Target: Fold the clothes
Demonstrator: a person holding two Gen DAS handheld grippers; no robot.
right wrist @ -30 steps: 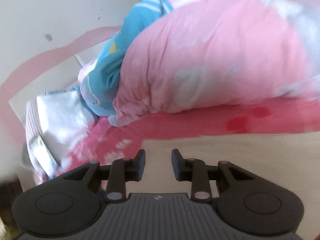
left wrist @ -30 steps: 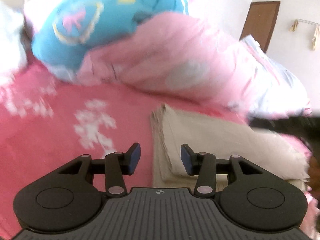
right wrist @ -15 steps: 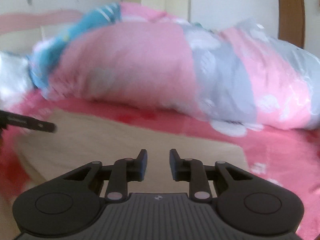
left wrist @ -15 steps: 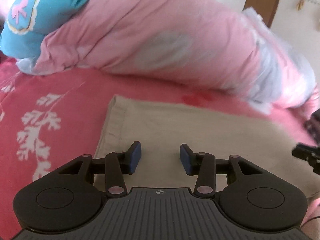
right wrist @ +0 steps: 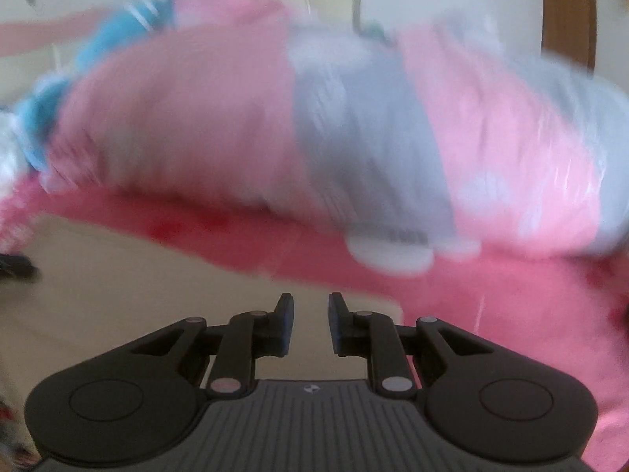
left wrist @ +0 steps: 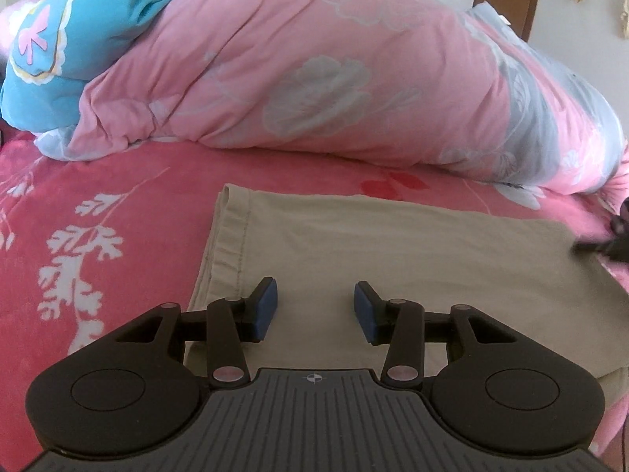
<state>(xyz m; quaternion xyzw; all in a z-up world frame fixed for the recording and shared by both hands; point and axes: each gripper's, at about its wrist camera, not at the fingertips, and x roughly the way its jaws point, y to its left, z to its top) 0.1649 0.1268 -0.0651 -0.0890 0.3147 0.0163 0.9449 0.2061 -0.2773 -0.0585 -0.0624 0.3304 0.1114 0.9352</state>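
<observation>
Two low wrist views close over the beige garment [left wrist: 393, 259], both facing the pink duvet [left wrist: 314, 70]

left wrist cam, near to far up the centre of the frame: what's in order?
left gripper, open → beige folded garment → pink floral bedsheet → pink quilt piled at the back.

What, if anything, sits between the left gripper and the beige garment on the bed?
Nothing visible does. The left gripper is open right over the beige garment, whose top is bare. The pink duvet lies beyond the garment's far edge, not in between.
</observation>
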